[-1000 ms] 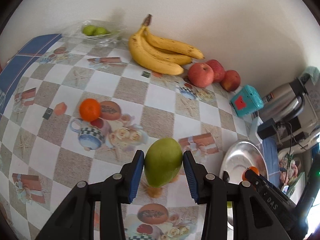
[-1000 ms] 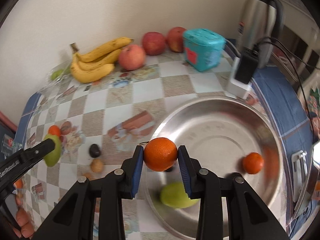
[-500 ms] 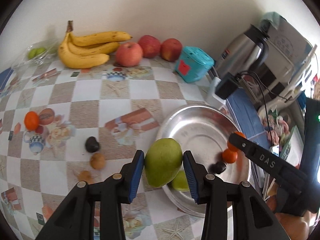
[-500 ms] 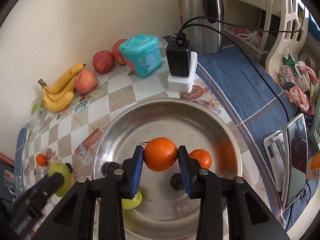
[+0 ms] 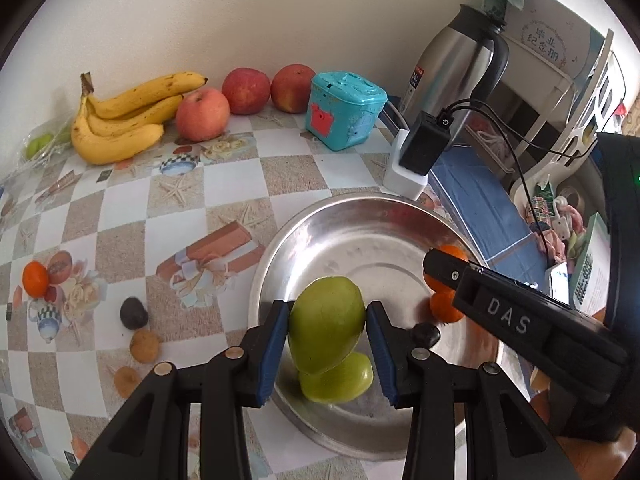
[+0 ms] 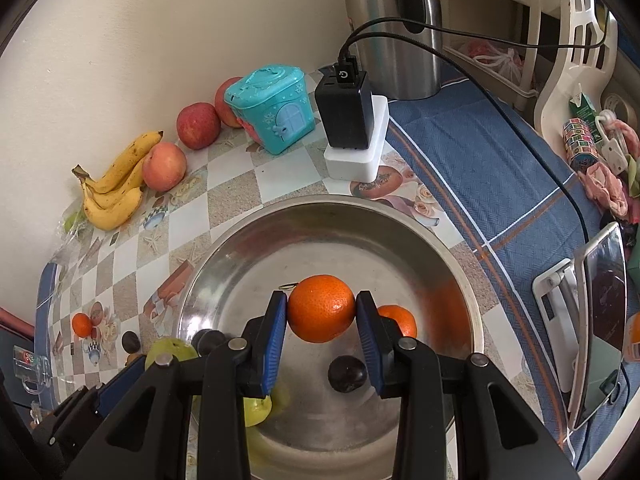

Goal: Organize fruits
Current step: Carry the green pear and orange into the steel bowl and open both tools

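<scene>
The left tongs (image 5: pixel 327 354) are partly open and squeeze a big green fruit (image 5: pixel 326 334) between their blue pads. The fruit is smooth, pale green and a bit egg-shaped. It hangs over the near side of the shiny metal bowl (image 5: pixel 320 240).

The right tongs (image 6: pixel 321 338) are closed a bit tighter and squeeze a round orange (image 6: pixel 321 314) with bumpy, bright skin. It hangs over the middle of the same bowl (image 6: pixel 360 232).

Inside the bowl lie three things: one green fruit (image 5: pixel 340 380) just under the held one, one small orange (image 6: pixel 400 320) beside the right tongs, and one small dark round fruit (image 6: pixel 347 374) near it.

The bowl sits on the tabletop (image 5: pixel 132 216), which has a checked cloth with printed pictures. On the cloth to the left of the bowl are one small orange (image 5: pixel 35 278), one dark round fruit (image 5: pixel 134 312) and two little brown ones (image 5: pixel 145 346), well apart from the bowl.

By the wall at the back there is one bunch of bananas (image 5: pixel 120 120); I can count three in it. Three red apples (image 5: pixel 203 114) sit just beside the bananas in a row. A clear bag with some small green fruit (image 5: pixel 38 146) lies in the far left corner; I cannot count them.

Next to the apples stands one teal toy box (image 5: pixel 344 110). Then come one black charger on a white block (image 5: pixel 422 148) and one steel jug (image 5: pixel 456 68).
</scene>
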`<control>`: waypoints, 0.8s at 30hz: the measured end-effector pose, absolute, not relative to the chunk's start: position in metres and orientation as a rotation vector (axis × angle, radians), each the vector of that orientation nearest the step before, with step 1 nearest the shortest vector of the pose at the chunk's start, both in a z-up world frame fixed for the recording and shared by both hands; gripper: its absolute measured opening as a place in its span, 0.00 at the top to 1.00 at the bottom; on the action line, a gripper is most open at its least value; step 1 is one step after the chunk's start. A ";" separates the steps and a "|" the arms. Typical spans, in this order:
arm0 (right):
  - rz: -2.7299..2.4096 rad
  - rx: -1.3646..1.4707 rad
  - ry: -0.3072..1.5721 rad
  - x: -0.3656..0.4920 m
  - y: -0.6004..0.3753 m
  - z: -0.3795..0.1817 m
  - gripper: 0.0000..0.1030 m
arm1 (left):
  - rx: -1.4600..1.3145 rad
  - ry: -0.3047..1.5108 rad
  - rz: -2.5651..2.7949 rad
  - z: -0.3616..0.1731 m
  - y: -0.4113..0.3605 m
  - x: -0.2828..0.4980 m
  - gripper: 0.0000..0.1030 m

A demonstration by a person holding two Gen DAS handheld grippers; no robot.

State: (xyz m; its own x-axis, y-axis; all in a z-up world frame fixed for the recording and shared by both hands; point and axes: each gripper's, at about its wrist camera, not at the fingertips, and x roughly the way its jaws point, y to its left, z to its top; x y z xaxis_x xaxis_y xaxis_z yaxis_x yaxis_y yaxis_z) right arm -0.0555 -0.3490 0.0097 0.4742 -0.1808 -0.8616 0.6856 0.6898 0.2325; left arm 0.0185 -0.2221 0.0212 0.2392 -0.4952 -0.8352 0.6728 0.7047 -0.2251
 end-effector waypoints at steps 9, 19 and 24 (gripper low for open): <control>-0.571 0.613 0.895 -0.049 -0.352 0.010 0.64 | 0.246 1.024 -0.788 0.011 -0.250 0.030 0.58; -0.585 0.608 0.903 -0.045 -0.357 -0.001 0.64 | 0.279 1.025 -0.754 -0.006 -0.264 0.038 0.58; -0.583 0.623 0.905 -0.046 -0.360 -0.008 0.64 | 0.297 1.025 -0.747 -0.010 -0.270 0.038 0.58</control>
